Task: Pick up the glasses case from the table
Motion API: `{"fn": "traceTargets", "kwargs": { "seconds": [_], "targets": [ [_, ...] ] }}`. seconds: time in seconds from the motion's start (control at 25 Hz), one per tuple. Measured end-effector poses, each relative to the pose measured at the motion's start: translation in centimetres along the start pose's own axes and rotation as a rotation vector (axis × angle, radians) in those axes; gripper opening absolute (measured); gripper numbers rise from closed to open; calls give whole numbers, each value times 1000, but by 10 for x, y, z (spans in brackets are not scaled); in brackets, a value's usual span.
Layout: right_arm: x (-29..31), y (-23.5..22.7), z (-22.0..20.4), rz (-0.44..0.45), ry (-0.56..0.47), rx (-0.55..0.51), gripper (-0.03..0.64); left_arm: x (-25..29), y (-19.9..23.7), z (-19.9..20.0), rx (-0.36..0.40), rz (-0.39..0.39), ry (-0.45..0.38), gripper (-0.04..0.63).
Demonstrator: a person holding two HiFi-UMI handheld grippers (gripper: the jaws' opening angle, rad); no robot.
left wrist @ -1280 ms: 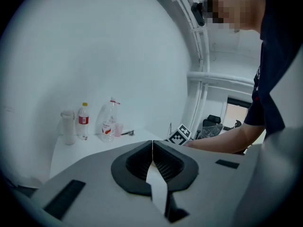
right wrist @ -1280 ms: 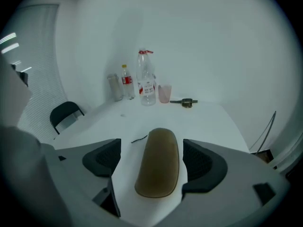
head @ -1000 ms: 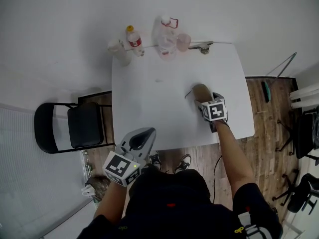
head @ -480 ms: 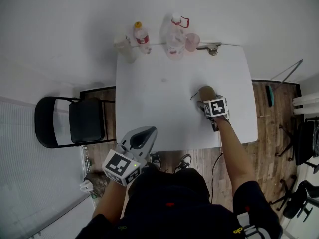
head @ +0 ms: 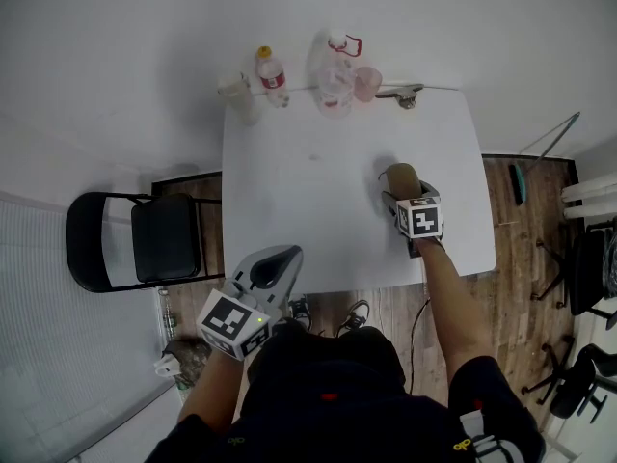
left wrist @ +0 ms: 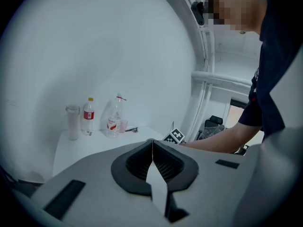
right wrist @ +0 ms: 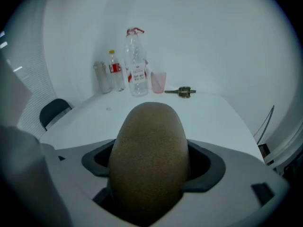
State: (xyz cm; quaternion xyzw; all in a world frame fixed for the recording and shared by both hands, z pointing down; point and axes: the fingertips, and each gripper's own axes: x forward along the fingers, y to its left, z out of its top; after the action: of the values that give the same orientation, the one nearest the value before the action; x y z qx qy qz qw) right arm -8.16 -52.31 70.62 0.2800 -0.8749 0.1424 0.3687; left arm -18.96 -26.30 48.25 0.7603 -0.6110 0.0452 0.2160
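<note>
The glasses case (head: 400, 177) is a brown, rounded, rough-textured shell over the right half of the white table (head: 318, 210). My right gripper (head: 405, 193) is shut on its near end, and the case (right wrist: 149, 150) fills the space between the jaws in the right gripper view. Whether the case touches the table I cannot tell. My left gripper (head: 277, 265) hangs off the table's front left corner, shut with nothing in it; its jaws (left wrist: 152, 167) meet edge to edge in the left gripper view.
Along the table's far edge stand a clear cup (head: 234, 90), a small red-labelled bottle (head: 269, 76), a large clear bottle (head: 333, 77), a pink cup (head: 365, 83) and a metal clip (head: 400, 94). A black folding chair (head: 135, 244) stands left of the table.
The right gripper and the case have shifted slightly toward the table's front right. The left gripper has stayed where it was.
</note>
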Motion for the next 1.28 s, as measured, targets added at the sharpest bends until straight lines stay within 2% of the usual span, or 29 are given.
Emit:
{"fn": "traceTargets", "kwargs": {
  "seconds": [0.32, 0.68, 1.04, 1.16, 1.28],
  "targets": [
    [-98, 13, 46, -6, -247, 61, 416, -5, -3, 15, 34, -55, -36, 21],
    [-208, 51, 64, -66, -446, 105, 416, -21, -11, 38, 95, -143, -89, 21],
    [-323, 88, 91, -105, -634, 45, 416, -38, -36, 70, 153, -186, -151, 21],
    [-348, 97, 99, -86, -693, 35, 416, -40, -41, 77, 158, -187, -175, 21],
    [-372, 100, 101, -106, -724, 3, 416, -44, -50, 84, 168, -189, -189, 21]
  ]
}}
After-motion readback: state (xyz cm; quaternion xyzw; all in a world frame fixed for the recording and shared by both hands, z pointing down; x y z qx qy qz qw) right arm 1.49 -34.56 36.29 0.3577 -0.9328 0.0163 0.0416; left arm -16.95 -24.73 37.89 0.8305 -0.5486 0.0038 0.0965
